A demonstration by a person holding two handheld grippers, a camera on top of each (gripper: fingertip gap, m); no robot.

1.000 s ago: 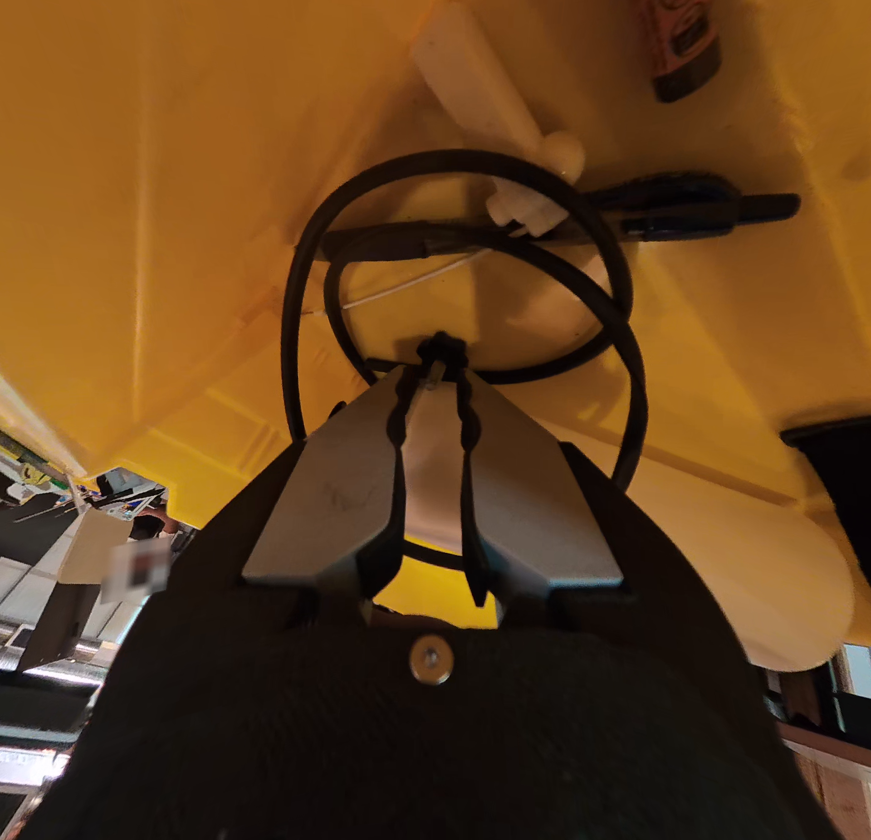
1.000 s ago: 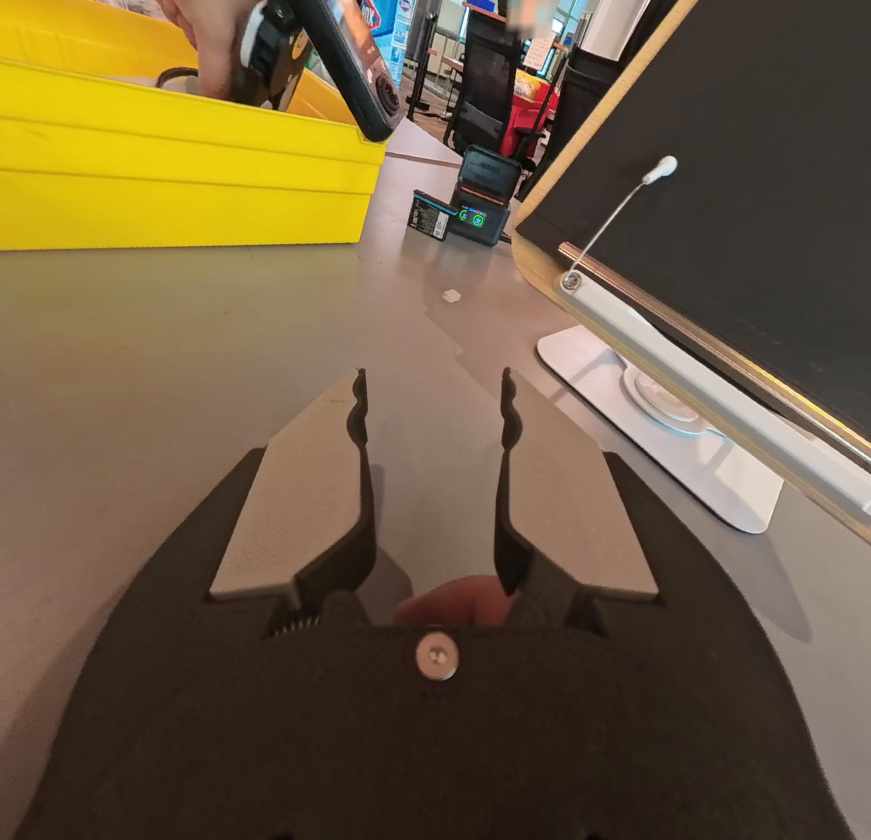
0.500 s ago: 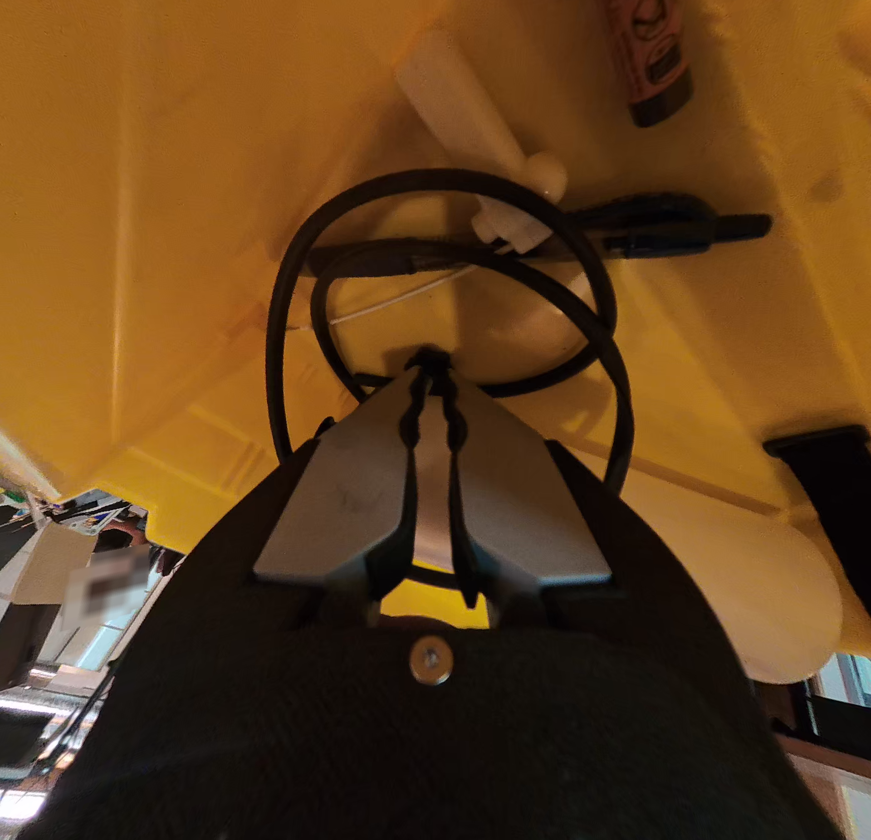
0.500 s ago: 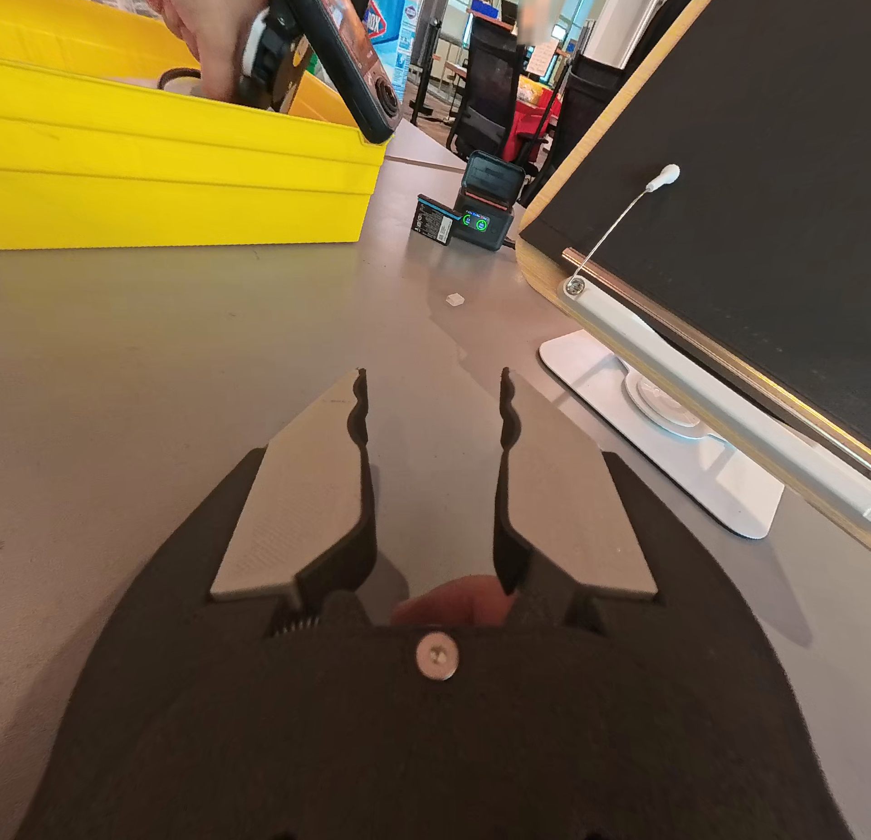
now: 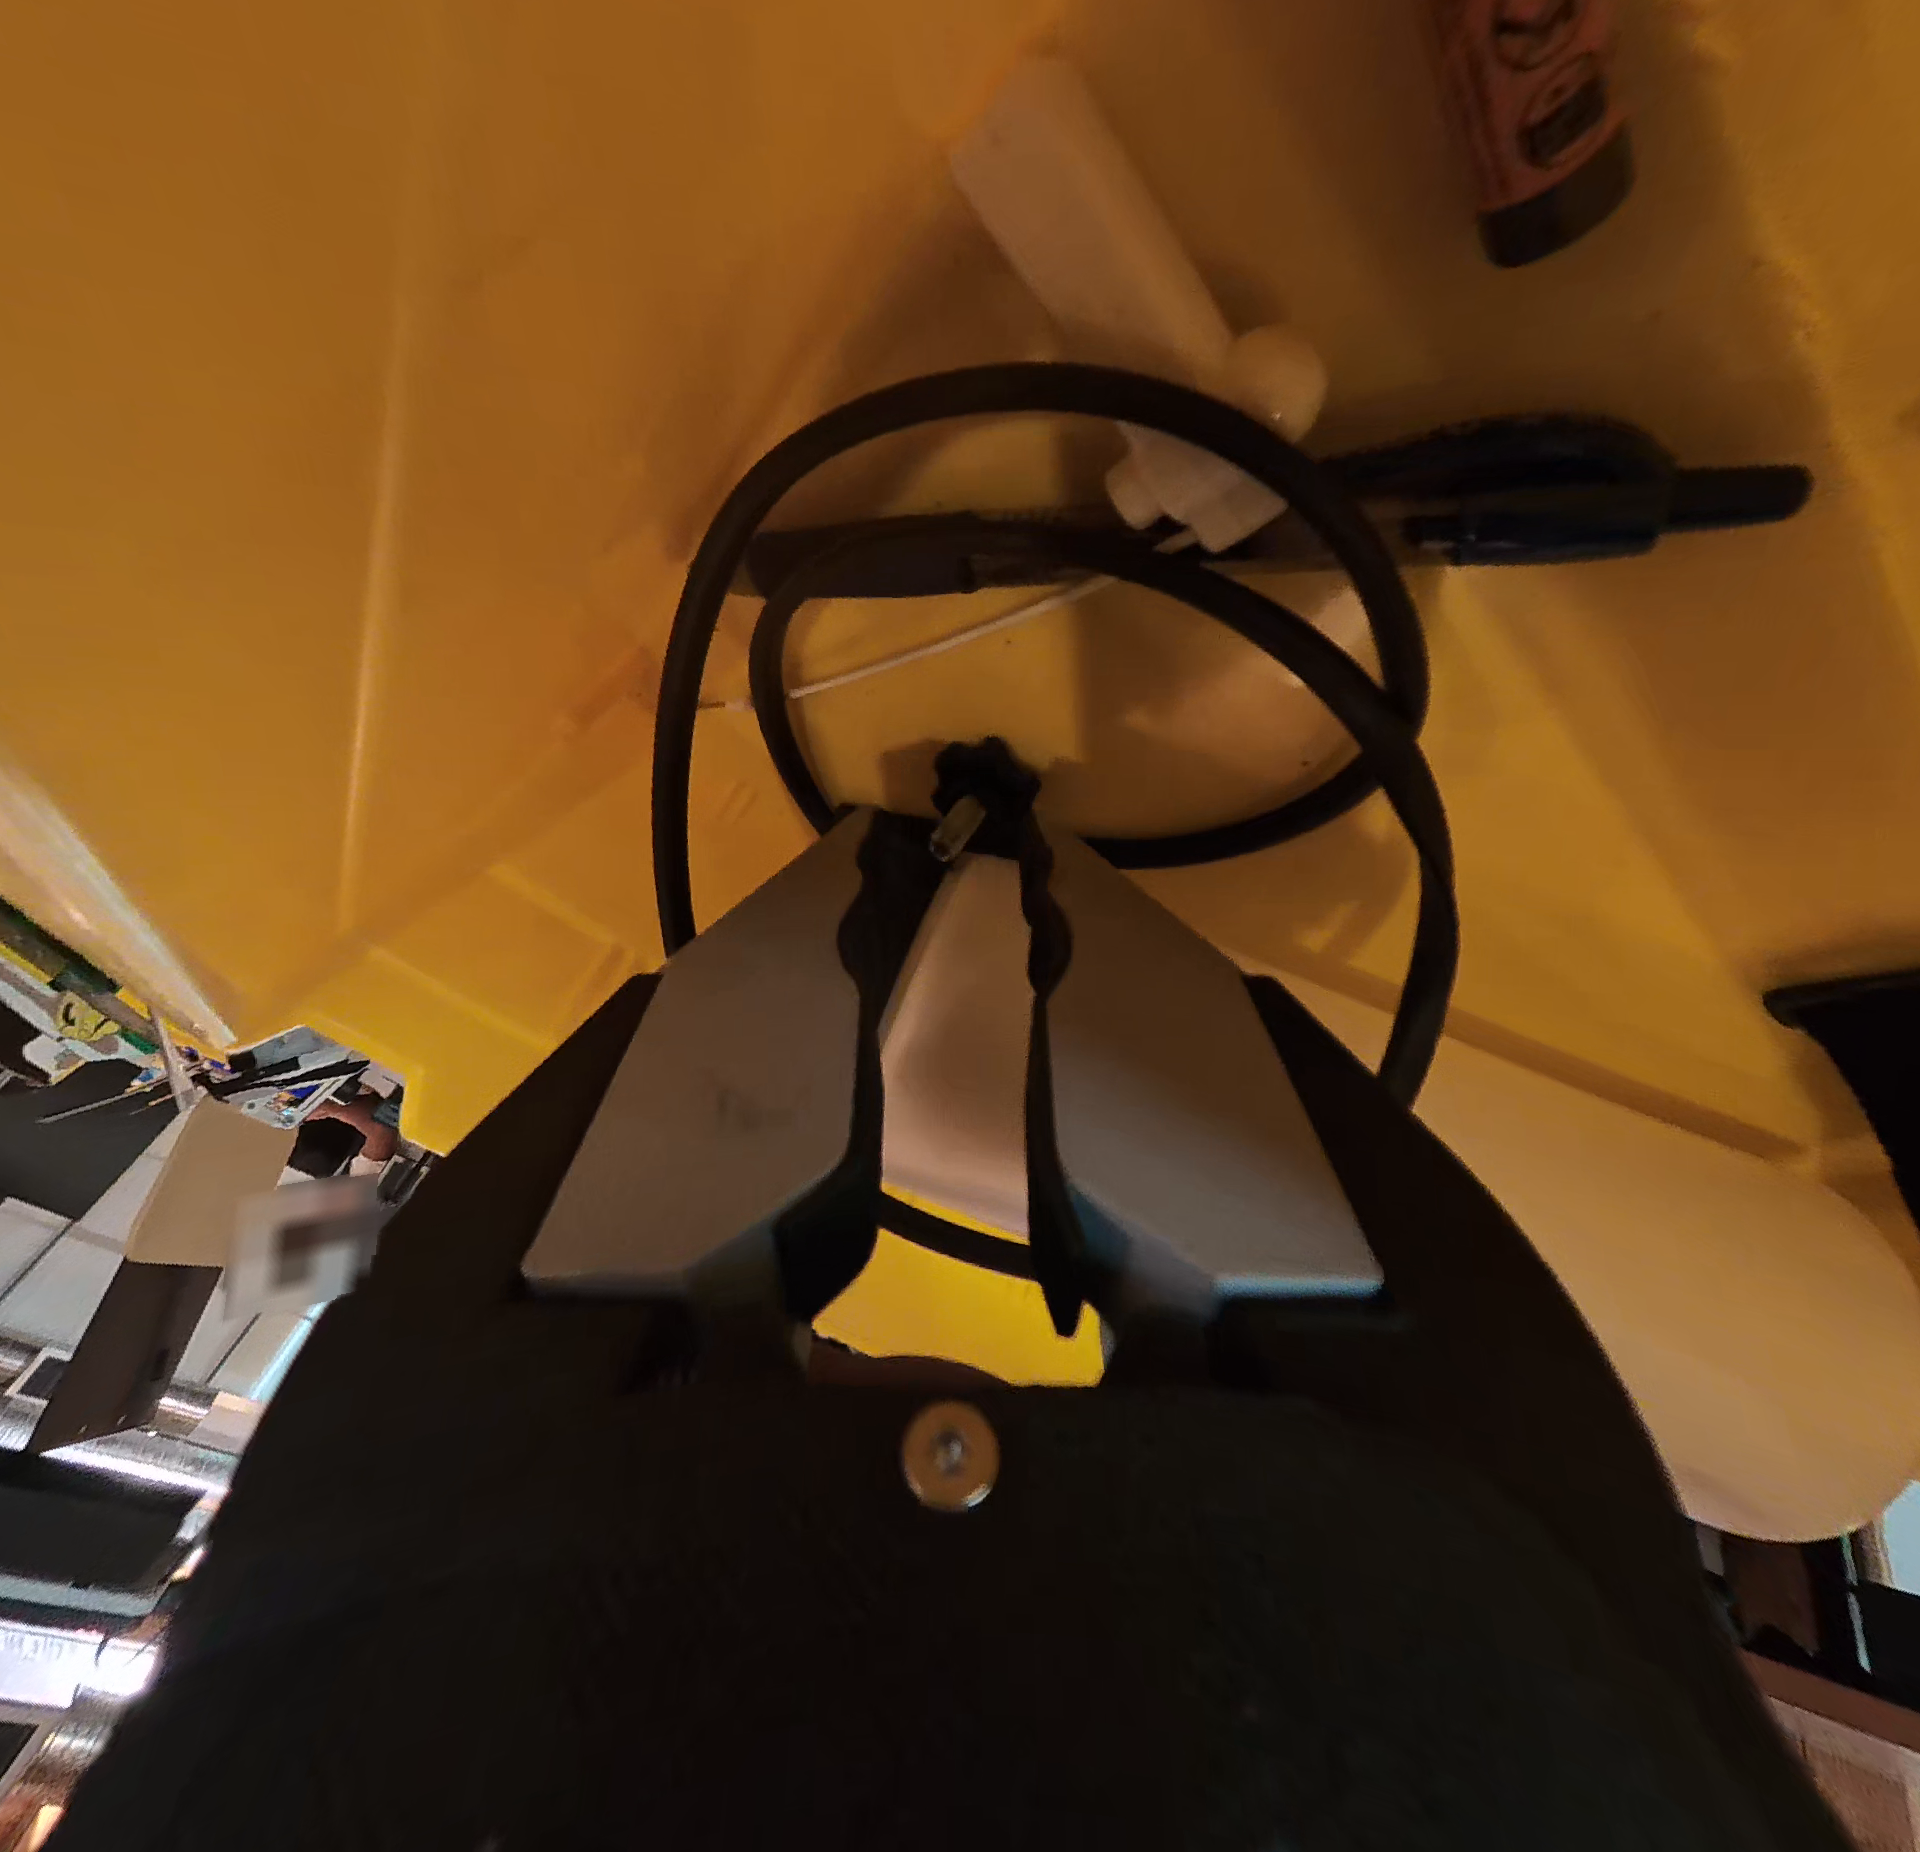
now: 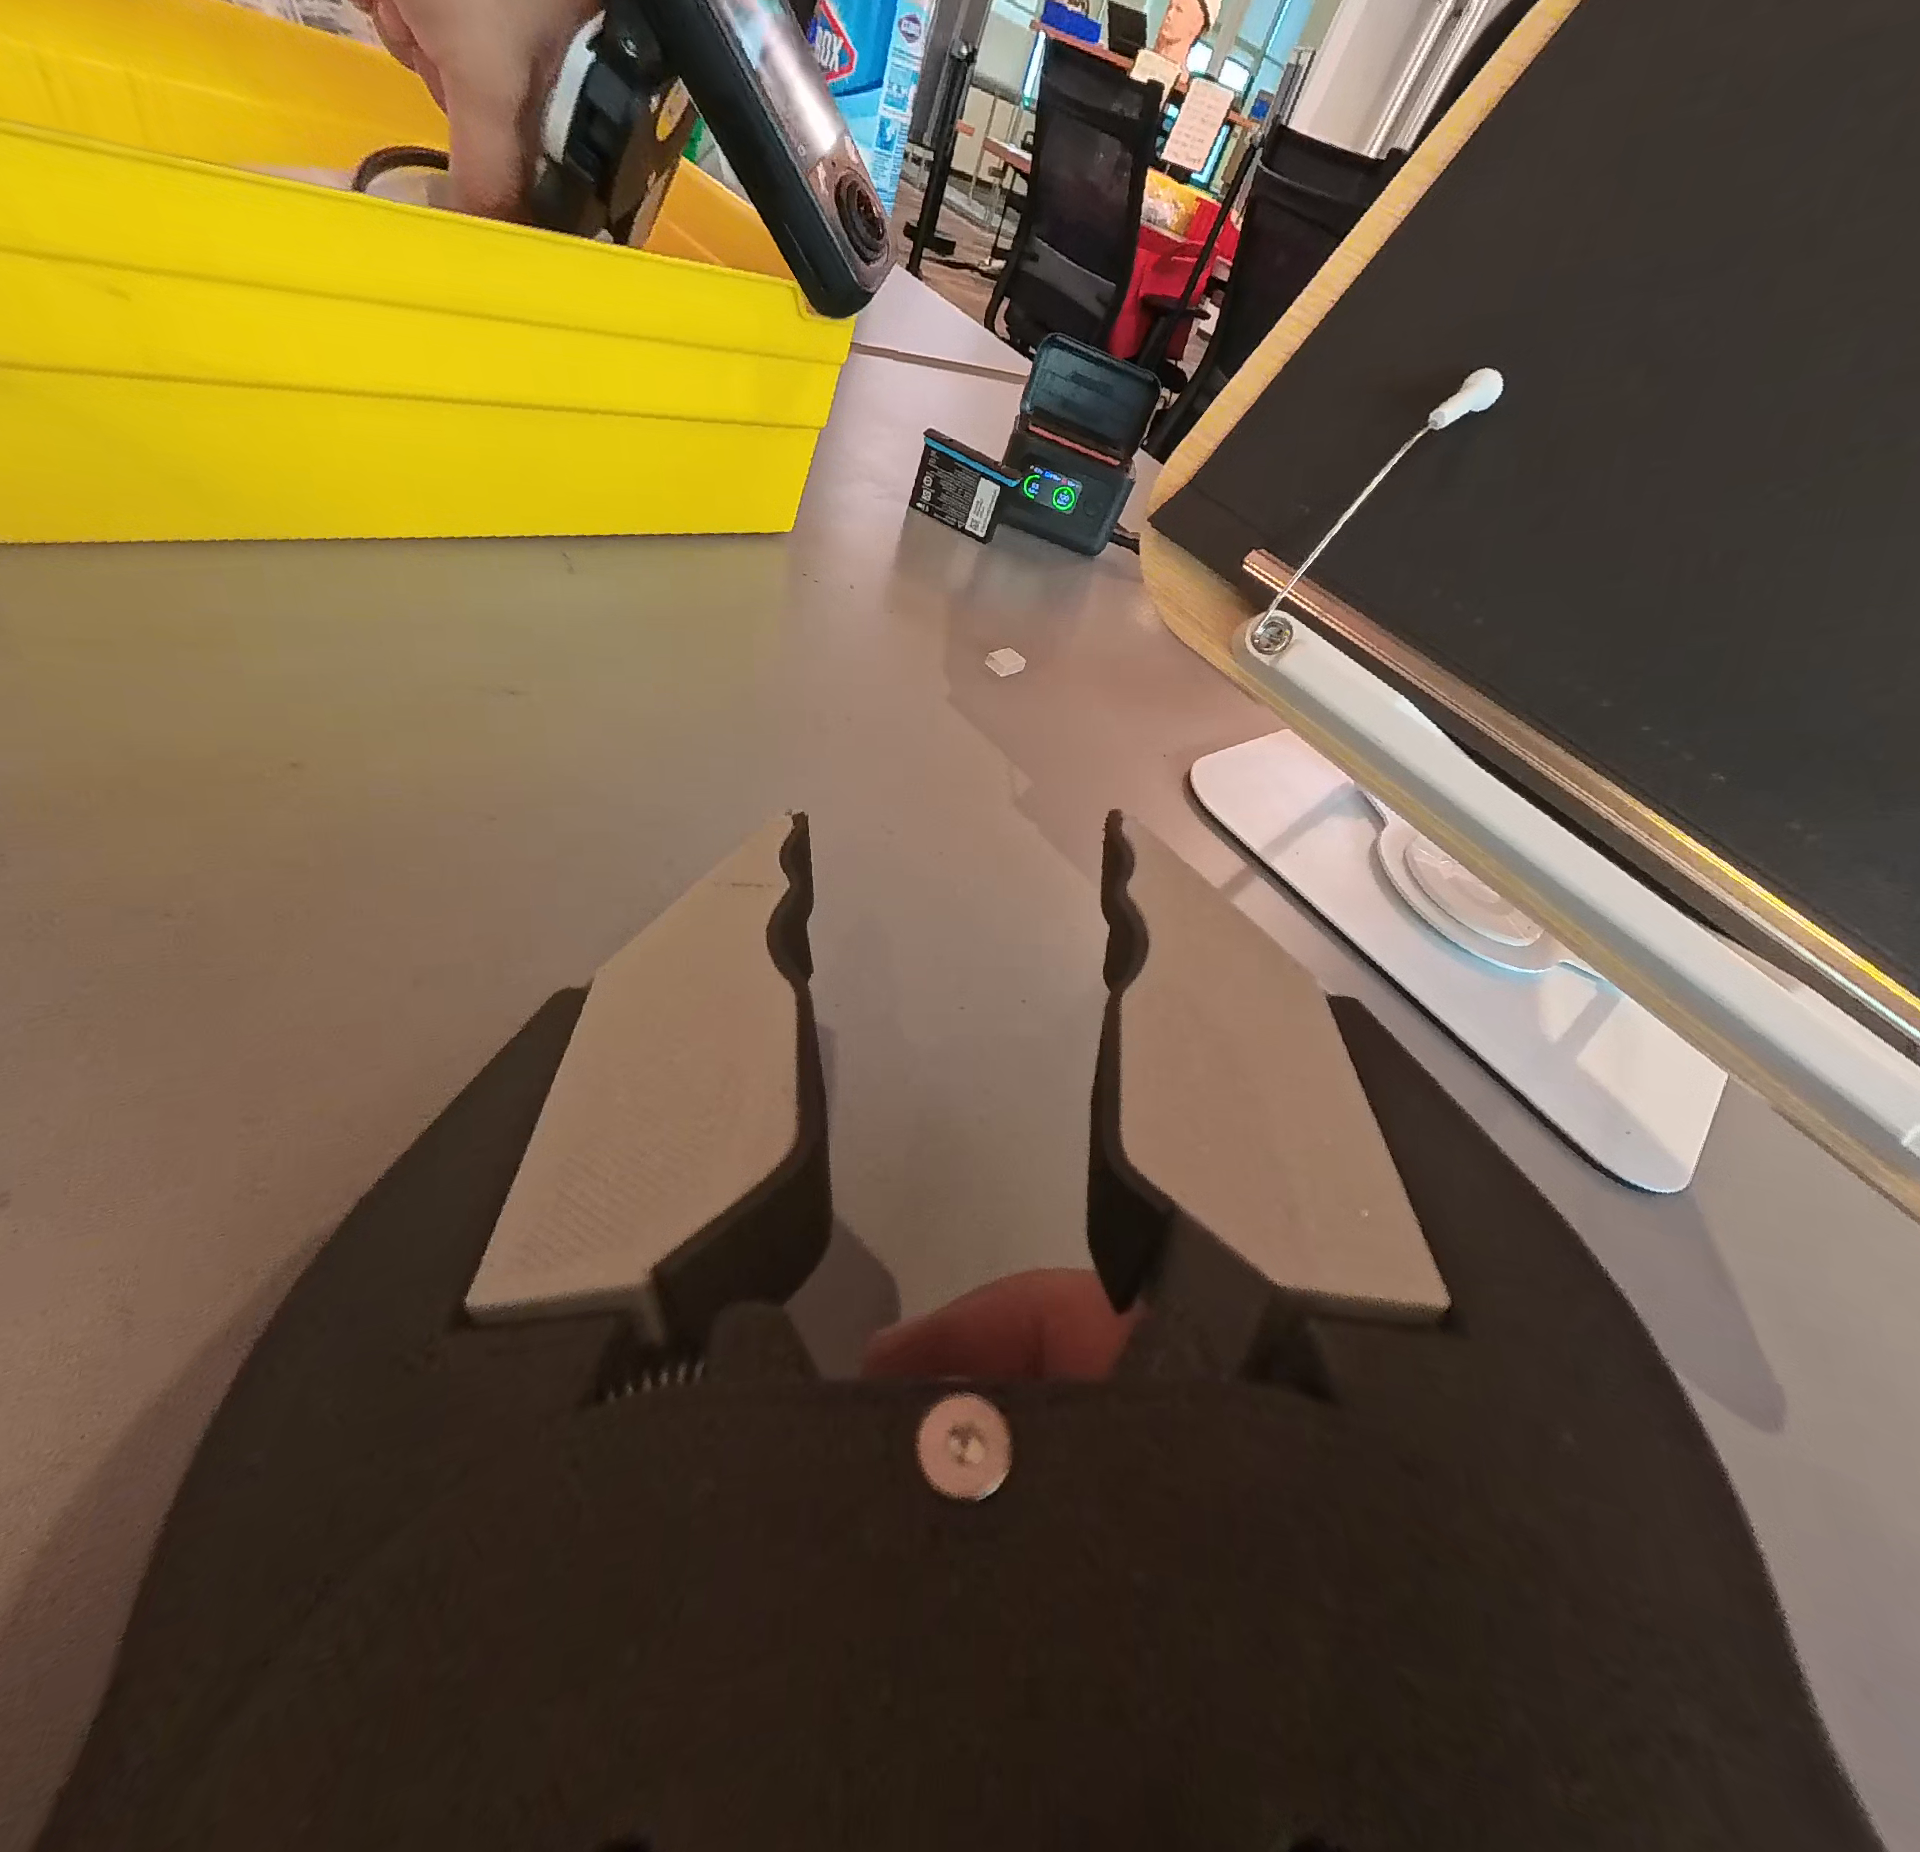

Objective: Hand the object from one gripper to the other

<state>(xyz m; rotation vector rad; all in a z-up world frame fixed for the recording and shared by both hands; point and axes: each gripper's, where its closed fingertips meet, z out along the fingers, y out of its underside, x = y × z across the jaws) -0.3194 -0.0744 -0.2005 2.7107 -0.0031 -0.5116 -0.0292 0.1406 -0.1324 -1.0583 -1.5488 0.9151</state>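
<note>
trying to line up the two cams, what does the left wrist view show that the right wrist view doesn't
Only the left wrist view shows the bin's inside: the left gripper closed on a coiled black cable, a white tube and a black pen beyond it.

Only the right wrist view shows the open, empty right gripper over the grey table, a black charger case and a tilted black board.

Both show the yellow bin.

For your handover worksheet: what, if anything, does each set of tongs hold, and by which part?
Left tongs: pinching the coiled black rubber cable near its metal plug tip. Right tongs: open, holding nothing.
</note>
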